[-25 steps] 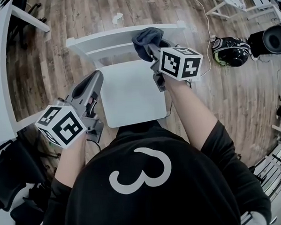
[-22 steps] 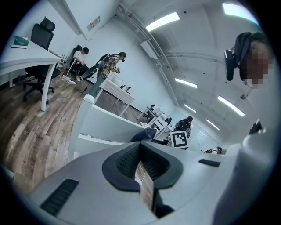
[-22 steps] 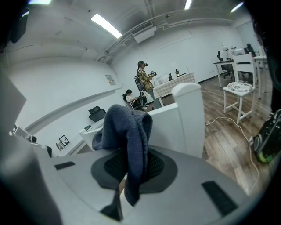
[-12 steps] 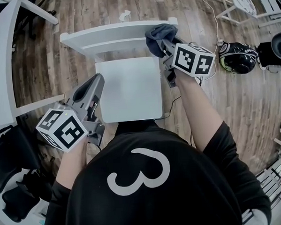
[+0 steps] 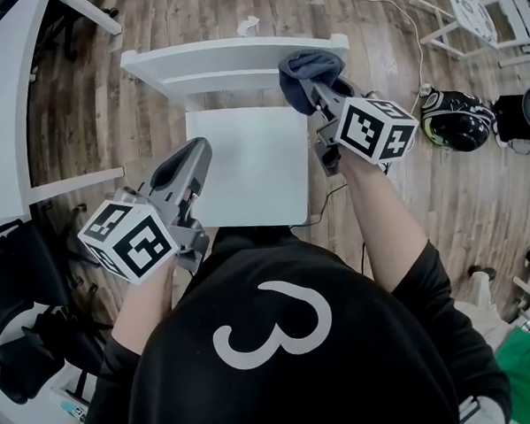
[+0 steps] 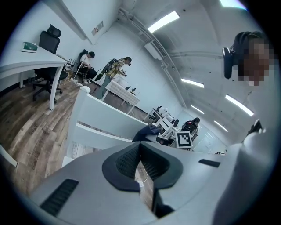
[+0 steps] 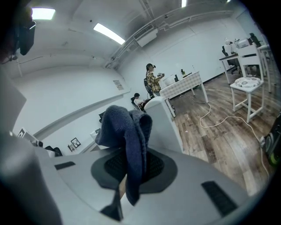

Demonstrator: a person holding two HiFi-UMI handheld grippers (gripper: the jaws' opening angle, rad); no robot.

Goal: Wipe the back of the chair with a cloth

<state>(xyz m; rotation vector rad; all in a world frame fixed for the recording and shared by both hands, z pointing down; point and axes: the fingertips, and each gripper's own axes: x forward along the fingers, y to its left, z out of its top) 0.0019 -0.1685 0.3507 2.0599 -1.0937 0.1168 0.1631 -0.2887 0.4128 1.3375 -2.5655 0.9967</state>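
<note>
A white chair stands in front of me; its backrest top rail (image 5: 230, 51) runs across the top of the head view, above the seat (image 5: 249, 163). My right gripper (image 5: 304, 82) is shut on a dark blue cloth (image 5: 307, 69), which rests against the right end of the rail. In the right gripper view the cloth (image 7: 127, 132) hangs bunched between the jaws. My left gripper (image 5: 189, 157) hovers over the seat's left edge, shut with nothing in it. In the left gripper view the backrest (image 6: 109, 121) and the cloth (image 6: 147, 132) lie ahead.
A white desk (image 5: 4, 132) curves along the left. A black helmet (image 5: 459, 119) lies on the wooden floor at the right, with a white cable (image 5: 388, 23) and a white stool (image 5: 467, 5) beyond. A crumpled paper (image 5: 248, 24) lies behind the chair. People stand far off in the room.
The right gripper and cloth have shifted right along the top rail, toward its right end. The left gripper has kept its place by the seat's left edge.
</note>
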